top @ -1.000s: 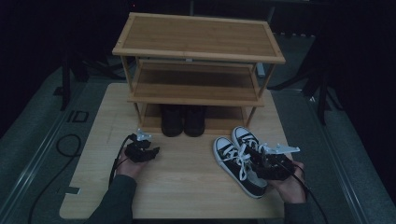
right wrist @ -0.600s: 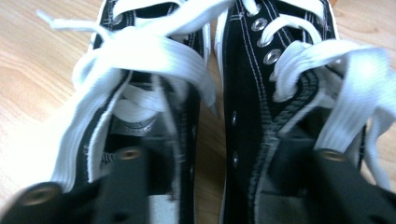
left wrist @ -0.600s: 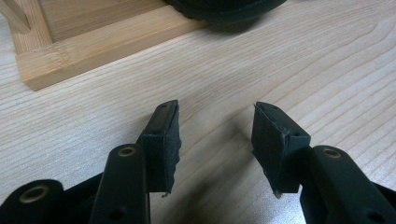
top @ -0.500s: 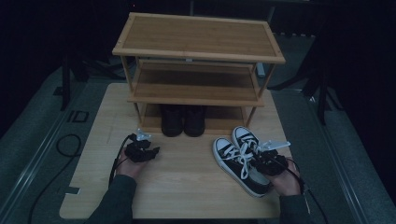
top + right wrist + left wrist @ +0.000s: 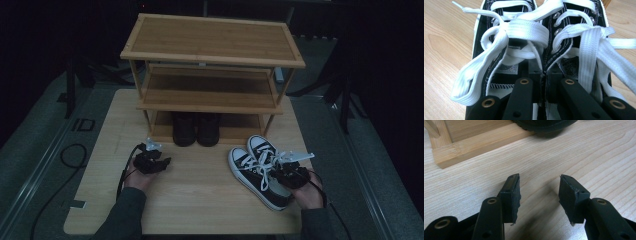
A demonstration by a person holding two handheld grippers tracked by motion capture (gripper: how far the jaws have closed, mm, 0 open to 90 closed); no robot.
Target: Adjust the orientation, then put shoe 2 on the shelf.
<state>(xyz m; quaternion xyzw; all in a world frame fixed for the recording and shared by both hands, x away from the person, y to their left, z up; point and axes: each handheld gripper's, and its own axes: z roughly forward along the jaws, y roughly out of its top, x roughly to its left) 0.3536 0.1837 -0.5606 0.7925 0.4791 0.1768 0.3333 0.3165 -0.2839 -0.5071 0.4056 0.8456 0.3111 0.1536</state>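
A pair of black low sneakers with white laces [image 5: 252,175] lies side by side on the wooden table's right part. My right gripper [image 5: 289,175] sits over their heel ends. In the right gripper view its jaws have just been closing, and the gripper [image 5: 544,75] now pinches the two inner collars together, the left sneaker [image 5: 496,60] on one side and the right sneaker [image 5: 574,32] on the other. My left gripper [image 5: 159,162] rests low over the table at the left, jaws apart. Its own view shows the gripper [image 5: 539,185] with only bare wood between the fingers.
A three-tier bamboo shoe rack [image 5: 212,47] stands at the table's back. A pair of black shoes [image 5: 196,129] sits on its bottom shelf, whose front board [image 5: 474,145] lies just ahead of my left gripper. Loose white laces [image 5: 474,82] spill over the sneakers. Dark floor surrounds the table.
My right gripper has shifted slightly left onto the sneakers' heel ends and its jaws have closed on the inner collars. The left gripper has kept still.
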